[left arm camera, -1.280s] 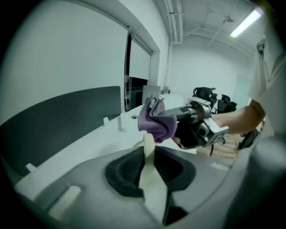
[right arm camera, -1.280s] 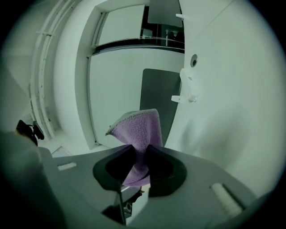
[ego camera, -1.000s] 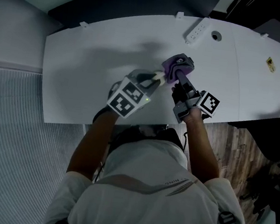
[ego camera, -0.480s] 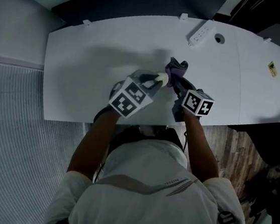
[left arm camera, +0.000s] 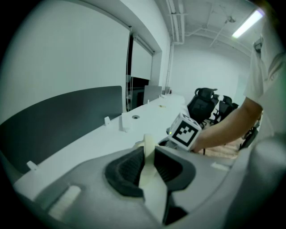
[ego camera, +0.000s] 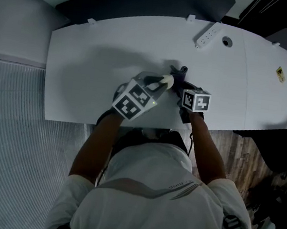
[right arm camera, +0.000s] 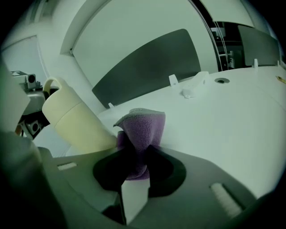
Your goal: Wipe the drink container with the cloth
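A cream drink cup is held tilted above the white table. My left gripper is shut on it; in the left gripper view a cream part of the cup sits pinched between the dark pads of that gripper. My right gripper is shut on a purple cloth, just right of the cup. In the right gripper view the cloth bunches up out of the gripper, right beside the cup's side; whether they touch I cannot tell.
A white power strip and a round cable hole lie at the table's far right. A dark divider panel runs along the back edge. Office chairs stand beyond the table's end.
The right gripper has sunk and rolled, so its marker cube now faces up, and the cloth has come down beside the cup. The left gripper and the cup have stayed put.
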Tool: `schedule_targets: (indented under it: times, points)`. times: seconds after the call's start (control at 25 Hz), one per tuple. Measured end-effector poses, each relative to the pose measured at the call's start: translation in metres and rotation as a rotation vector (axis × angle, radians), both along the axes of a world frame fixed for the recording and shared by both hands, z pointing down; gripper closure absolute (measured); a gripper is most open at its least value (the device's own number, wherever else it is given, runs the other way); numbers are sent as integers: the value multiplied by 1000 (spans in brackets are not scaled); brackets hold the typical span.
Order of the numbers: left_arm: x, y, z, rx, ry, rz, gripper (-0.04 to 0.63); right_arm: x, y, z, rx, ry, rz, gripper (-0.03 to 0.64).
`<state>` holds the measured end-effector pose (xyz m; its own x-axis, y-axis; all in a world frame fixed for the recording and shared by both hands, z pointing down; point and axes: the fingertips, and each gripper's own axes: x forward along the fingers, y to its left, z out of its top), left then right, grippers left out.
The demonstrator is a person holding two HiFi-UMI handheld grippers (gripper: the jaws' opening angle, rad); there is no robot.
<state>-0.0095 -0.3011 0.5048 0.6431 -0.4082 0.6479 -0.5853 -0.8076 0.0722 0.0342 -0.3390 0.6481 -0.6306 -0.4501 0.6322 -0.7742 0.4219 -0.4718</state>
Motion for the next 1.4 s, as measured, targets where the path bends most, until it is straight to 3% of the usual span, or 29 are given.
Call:
schedule_targets:
  times: [0.16,0.24,0.36,0.48,0.68,0.92,1.12,1.28,1.4]
  points:
    - [0,0,1,0,2,-9,523,-1,-5,-2,-26,6,-129,531]
    - [1,0,0,0,5,-11,523,4,-16,-24,8,-16,-172,529]
    - [-1,1,-1,3,10,-14,523,4,-36,-72,102,-103,-208,529]
    - [-1,1,-1,4,16,-20,523,-8,-52,-110,124,-243,-243,529]
    - [-2,1,-1,7,19,-25,523,-47,-54,-142,-61,-559,-427,529]
    - [-2,-1,-2,11,24,-39,522,-80,-52,-139,-342,-701,-613,529]
    - [-1,-1,-2,6,24,-39,522,-93,-33,-121,-434,-639,-726,531]
    - [-2,0,-1,2,29,-43,522,-91,-33,-78,-415,-404,-713,531]
    - [-2,-1,-1,0,32,-42,521,-89,-34,-57,-406,-312,-702,531]
